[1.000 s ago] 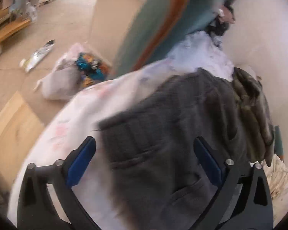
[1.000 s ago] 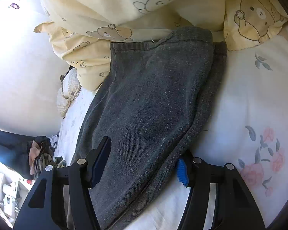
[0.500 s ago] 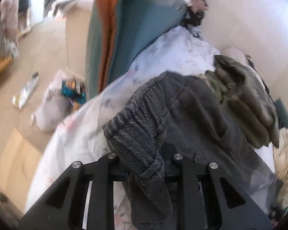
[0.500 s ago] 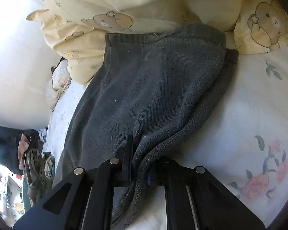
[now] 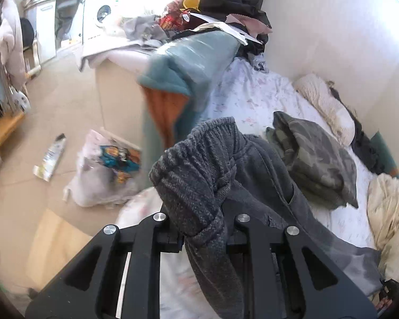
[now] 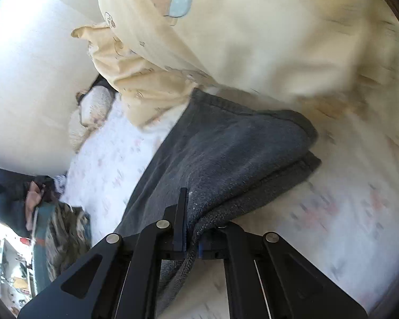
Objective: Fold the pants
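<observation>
**Both ends pinched, fold barely begun**

While the dark grey pants [image 5: 255, 164] hang bunched off the bed, the left gripper [image 5: 203, 228] has its jaws closed on the ribbed, elastic waistband, which humps up above the fingers and droops down between them. Over on the other side, the right gripper [image 6: 191, 236] is clamped on the doubled edge of the leg end, its jaws squeezed tight with the cloth pinched between. So that's one pair of pants, two grippers, both loaded!

Where do we stand? By my reading, very early. The garment stretches across the flowered bedsheet [image 5: 255, 93], legs lying one on top of the other in the right wrist view, so a lengthwise doubling looks done. No crosswise fold shows yet: waist and hems are well apart, each in its own gripper. Bringing the two ends together and laying the result flat looks like what's left.

Now outward. One camouflage garment [image 5: 314, 159] lies rumpled just beside the pants on the sheet. One cream bear-print duvet [image 6: 252, 40] is heaped right at the hem end, touching the cloth there. One teal blanket with orange lining [image 5: 178, 85] drapes over the bed's far end. Beyond, on the floor, one plastic bag [image 5: 103, 170] of packets, and one washing machine [image 5: 101, 16] far back in the kitchen.
</observation>
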